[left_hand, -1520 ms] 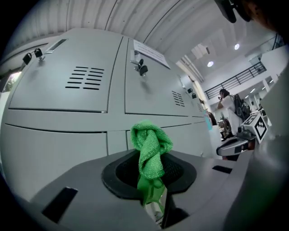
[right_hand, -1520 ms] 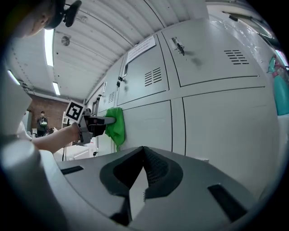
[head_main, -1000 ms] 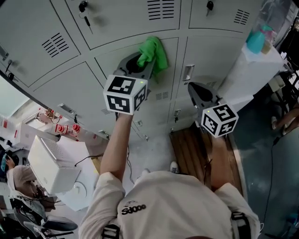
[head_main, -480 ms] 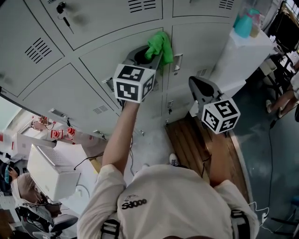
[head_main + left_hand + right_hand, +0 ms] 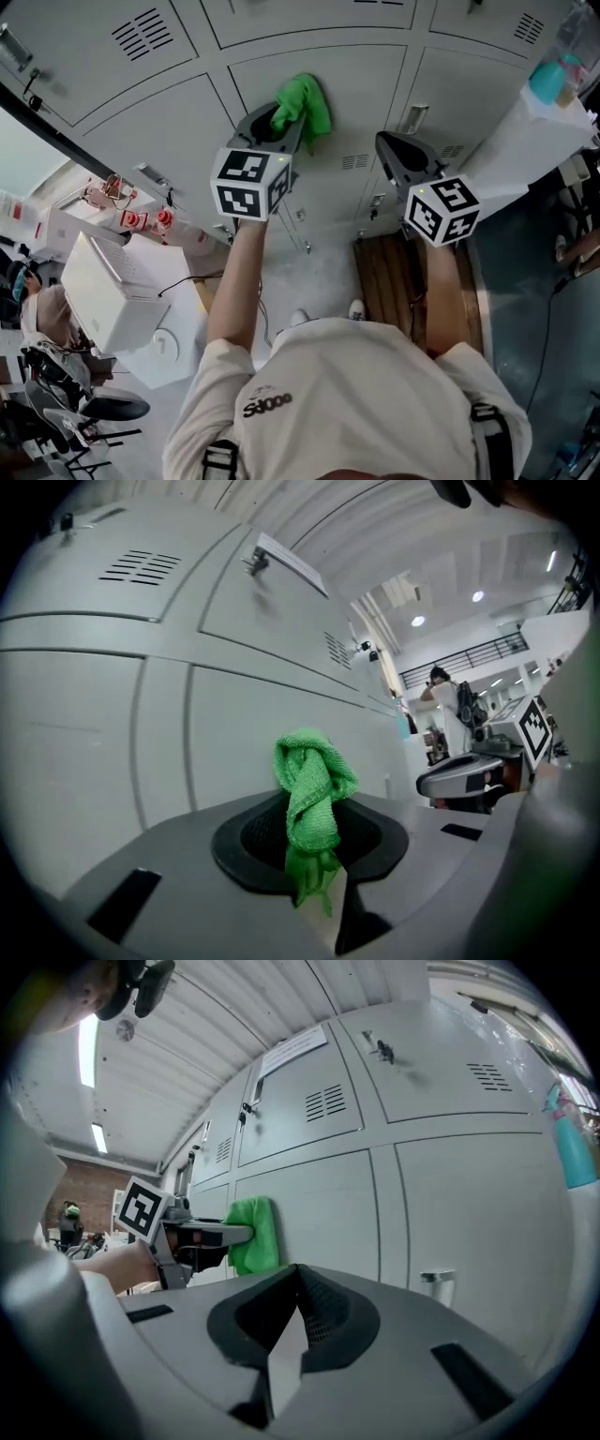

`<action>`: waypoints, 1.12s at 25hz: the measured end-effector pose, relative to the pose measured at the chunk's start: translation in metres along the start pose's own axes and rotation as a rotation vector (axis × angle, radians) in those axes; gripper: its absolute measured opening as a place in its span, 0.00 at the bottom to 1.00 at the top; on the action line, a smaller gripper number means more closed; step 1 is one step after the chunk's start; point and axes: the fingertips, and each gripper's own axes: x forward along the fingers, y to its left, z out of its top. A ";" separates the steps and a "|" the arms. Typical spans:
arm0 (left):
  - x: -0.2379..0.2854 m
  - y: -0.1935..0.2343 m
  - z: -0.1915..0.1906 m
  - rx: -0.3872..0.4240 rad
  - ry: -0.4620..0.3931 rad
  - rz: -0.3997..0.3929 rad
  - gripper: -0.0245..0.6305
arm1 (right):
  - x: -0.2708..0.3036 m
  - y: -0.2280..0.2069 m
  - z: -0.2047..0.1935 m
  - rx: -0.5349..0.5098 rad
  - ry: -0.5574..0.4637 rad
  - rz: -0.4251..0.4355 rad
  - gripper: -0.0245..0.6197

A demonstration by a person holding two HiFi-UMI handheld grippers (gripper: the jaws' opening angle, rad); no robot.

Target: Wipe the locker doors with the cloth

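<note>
A green cloth (image 5: 303, 100) is bunched in my left gripper (image 5: 281, 122), which is shut on it and presses it against a grey locker door (image 5: 347, 89). In the left gripper view the cloth (image 5: 312, 794) sticks up between the closed jaws, with the door (image 5: 234, 742) right behind it. My right gripper (image 5: 398, 159) hangs to the right, a little off the lockers, shut and holding nothing. The right gripper view shows its jaws closed (image 5: 286, 1335), the cloth (image 5: 253, 1234) and the left gripper (image 5: 202, 1237) to the left.
A door handle (image 5: 413, 116) sits on the locker right of the cloth. A white column (image 5: 516, 141) with a teal bottle (image 5: 550, 79) stands at right. White boxes (image 5: 103, 300) and clutter lie lower left. A wooden floor strip (image 5: 394, 281) runs below.
The view has swung, and the left gripper with the cloth now sits lower and further left on the door. The right gripper has stayed beside it.
</note>
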 end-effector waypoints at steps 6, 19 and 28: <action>-0.052 0.056 -0.030 -0.069 0.026 0.138 0.18 | 0.038 0.028 0.004 -0.014 -0.012 0.085 0.05; -0.021 0.017 -0.051 -0.033 0.053 0.063 0.18 | 0.030 0.000 -0.016 0.030 0.000 0.047 0.05; 0.071 -0.080 -0.054 -0.056 0.082 -0.155 0.17 | -0.034 -0.046 -0.032 0.041 0.024 -0.106 0.05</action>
